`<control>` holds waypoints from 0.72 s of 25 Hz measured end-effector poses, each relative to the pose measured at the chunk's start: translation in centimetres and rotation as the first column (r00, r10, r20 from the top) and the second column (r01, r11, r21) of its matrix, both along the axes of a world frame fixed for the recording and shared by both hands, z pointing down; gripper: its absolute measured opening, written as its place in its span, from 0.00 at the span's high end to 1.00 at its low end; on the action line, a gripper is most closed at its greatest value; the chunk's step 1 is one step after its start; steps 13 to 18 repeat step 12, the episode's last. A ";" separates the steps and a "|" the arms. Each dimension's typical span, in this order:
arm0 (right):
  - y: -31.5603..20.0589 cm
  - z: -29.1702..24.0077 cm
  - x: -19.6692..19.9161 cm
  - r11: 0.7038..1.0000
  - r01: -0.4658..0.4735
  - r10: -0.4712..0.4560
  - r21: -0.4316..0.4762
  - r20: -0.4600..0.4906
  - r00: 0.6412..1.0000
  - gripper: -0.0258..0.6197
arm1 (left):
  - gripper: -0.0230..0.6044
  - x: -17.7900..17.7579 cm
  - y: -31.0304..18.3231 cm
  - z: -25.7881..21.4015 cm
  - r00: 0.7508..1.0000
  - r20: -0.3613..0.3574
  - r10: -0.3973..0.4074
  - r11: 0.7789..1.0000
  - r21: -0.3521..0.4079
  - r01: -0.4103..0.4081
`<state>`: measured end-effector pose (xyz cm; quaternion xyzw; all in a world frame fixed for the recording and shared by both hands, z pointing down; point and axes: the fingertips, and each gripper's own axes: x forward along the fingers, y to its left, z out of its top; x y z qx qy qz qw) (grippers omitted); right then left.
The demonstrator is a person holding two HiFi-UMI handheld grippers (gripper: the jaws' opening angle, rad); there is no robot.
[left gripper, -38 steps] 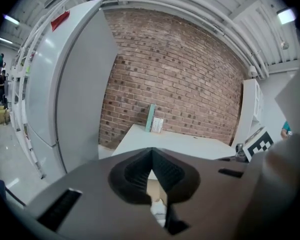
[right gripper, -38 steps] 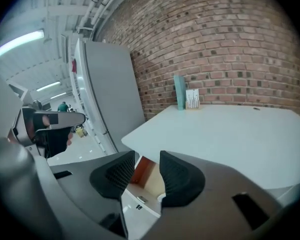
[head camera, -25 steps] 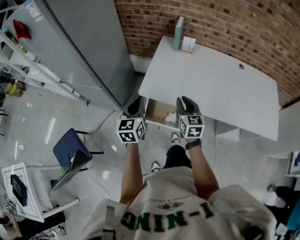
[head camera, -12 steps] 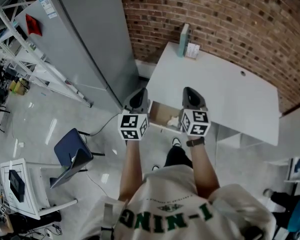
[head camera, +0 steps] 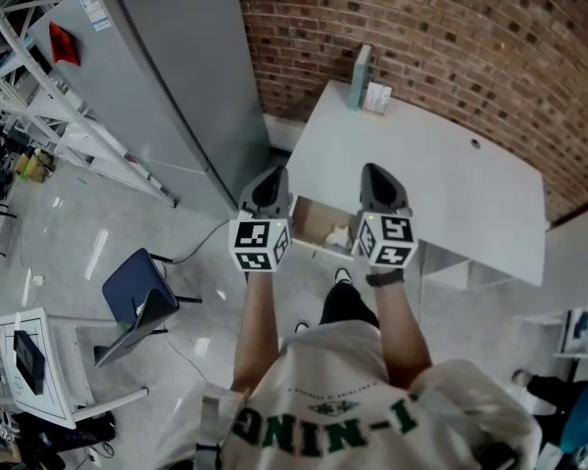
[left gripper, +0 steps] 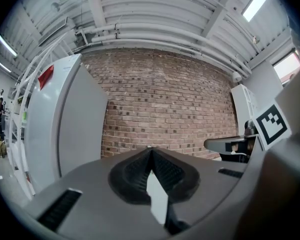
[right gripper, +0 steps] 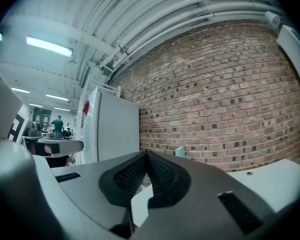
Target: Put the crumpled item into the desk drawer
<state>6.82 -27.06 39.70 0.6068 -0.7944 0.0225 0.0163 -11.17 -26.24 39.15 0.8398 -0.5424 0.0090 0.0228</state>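
White crumpled item (head camera: 337, 233) lies in the open desk drawer (head camera: 308, 222); left gripper (head camera: 269, 186) and right gripper (head camera: 377, 182) hover above, jaws together, empty.

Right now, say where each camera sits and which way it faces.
Head view: on the head, steeply down at desk and open drawer; shows forearms, left gripper, right gripper.
Left gripper view: on that gripper, facing the brick wall; own jaws low.
Right gripper view: likewise; own jaws, desk edge.
Shared: both gripper views catch the brick wall and cabinet.
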 end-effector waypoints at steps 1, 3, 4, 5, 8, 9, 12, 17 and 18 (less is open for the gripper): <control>-0.1 0.2 0.0 1.000 0.003 -0.003 -0.005 -0.001 1.000 0.95 | 0.97 0.1 -0.1 0.1 1.000 -0.002 -0.001 1.000 -0.001 0.001; -0.2 0.9 0.1 1.000 0.008 -0.008 -0.018 -0.004 1.000 0.95 | 0.97 0.2 -0.4 0.5 1.000 -0.008 -0.005 1.000 -0.005 0.005; -0.3 1.2 0.1 1.000 0.011 -0.011 -0.025 -0.007 1.000 0.95 | 0.97 0.3 -0.5 0.8 1.000 -0.010 -0.008 1.000 -0.009 0.008; -0.4 1.6 0.1 0.999 0.015 -0.016 -0.033 -0.010 1.000 0.95 | 0.97 0.3 -0.6 1.2 1.000 -0.011 -0.012 1.000 -0.016 0.011; -1.2 3.0 -0.2 0.998 0.032 -0.033 -0.057 -0.020 0.999 0.95 | 0.97 0.4 -1.5 2.4 1.000 -0.012 -0.021 0.999 -0.041 0.021; -1.7 3.8 -0.5 0.997 0.038 -0.040 -0.068 -0.026 0.999 0.95 | 0.97 0.3 -2.1 2.8 1.000 -0.012 -0.025 0.998 -0.050 0.024; -3.2 7.5 -1.7 0.991 0.057 -0.064 -0.118 -0.059 0.996 0.95 | 0.97 0.0 -4.1 4.4 0.999 -0.013 -0.042 0.996 -0.078 0.040; -3.2 7.5 -1.7 0.991 0.057 -0.064 -0.118 -0.059 0.996 0.95 | 0.97 0.0 -4.1 4.4 0.999 -0.013 -0.042 0.996 -0.078 0.040; -3.2 7.5 -1.7 0.991 0.057 -0.064 -0.118 -0.059 0.996 0.95 | 0.97 0.0 -4.1 4.4 0.999 -0.013 -0.042 0.996 -0.078 0.040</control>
